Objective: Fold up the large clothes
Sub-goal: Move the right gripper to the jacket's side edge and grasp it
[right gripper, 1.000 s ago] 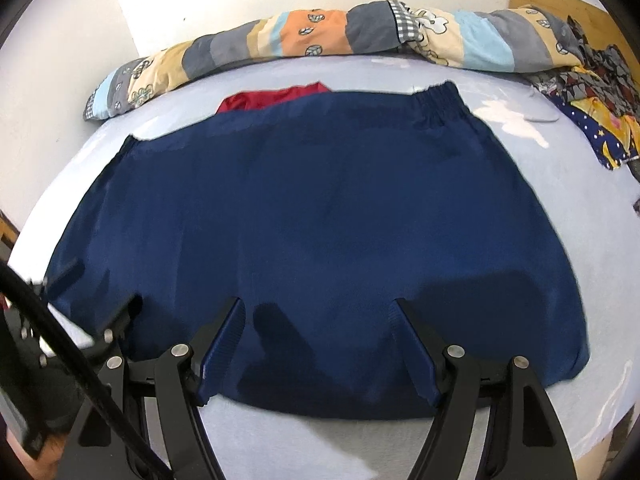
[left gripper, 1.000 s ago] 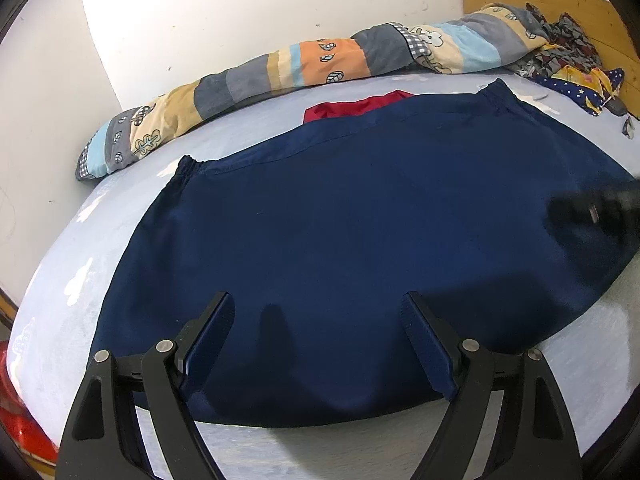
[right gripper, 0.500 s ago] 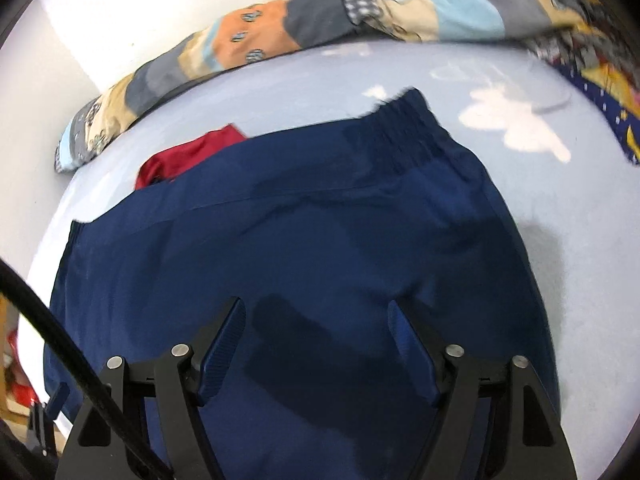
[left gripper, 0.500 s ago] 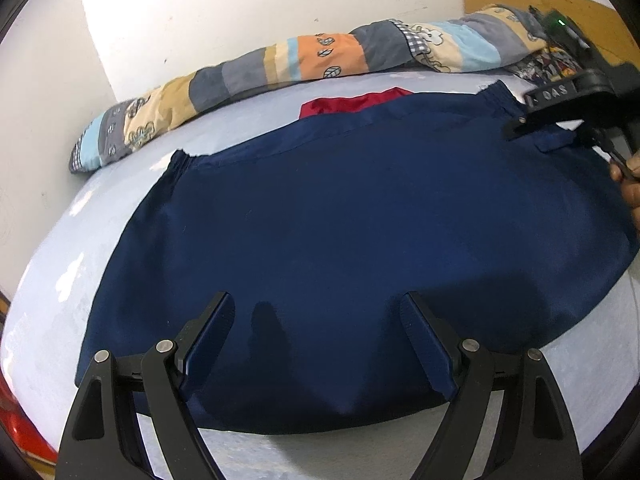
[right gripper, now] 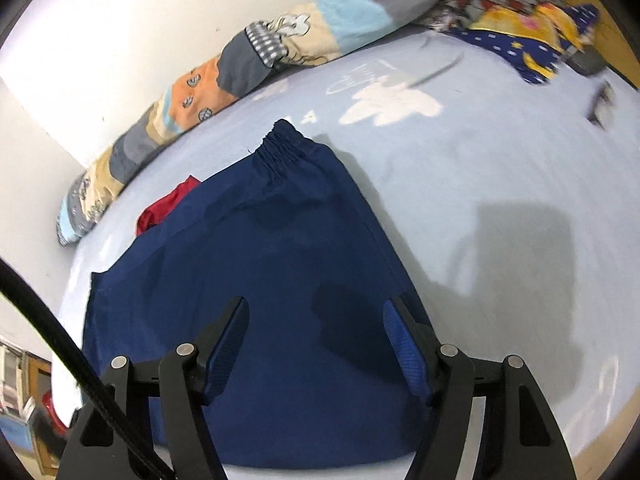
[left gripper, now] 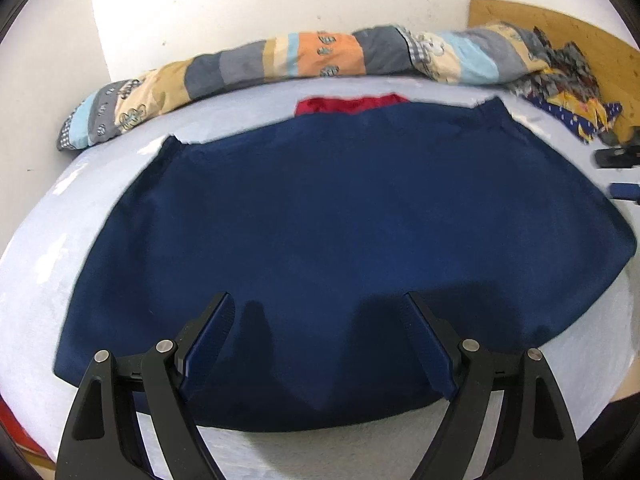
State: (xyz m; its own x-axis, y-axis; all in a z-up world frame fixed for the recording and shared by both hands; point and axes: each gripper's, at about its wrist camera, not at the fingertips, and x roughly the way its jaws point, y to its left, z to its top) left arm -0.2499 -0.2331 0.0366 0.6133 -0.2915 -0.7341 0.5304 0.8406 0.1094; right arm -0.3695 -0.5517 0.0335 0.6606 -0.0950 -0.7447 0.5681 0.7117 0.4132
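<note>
The right gripper (right gripper: 316,344) has swung toward the gathered waistband corner (right gripper: 280,146) of the navy garment (left gripper: 340,232), which lies flat on the bed (right gripper: 500,160) ready for folding, while both it and the left gripper (left gripper: 320,344) hover with jaws wide and empty.

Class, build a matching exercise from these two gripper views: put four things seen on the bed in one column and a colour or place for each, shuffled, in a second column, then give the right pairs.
Things:
1. large garment
2. small cloth
3. rolled quilt
4. wooden headboard

Descriptions:
A. patchwork of orange, grey and light blue, along the white wall
B. dark blue, spread flat on the pale blue sheet
C. light brown, at the far right corner
D. red, peeking out from behind the far edge of the dark garment

Pairs: 1-B, 2-D, 3-A, 4-C
</note>
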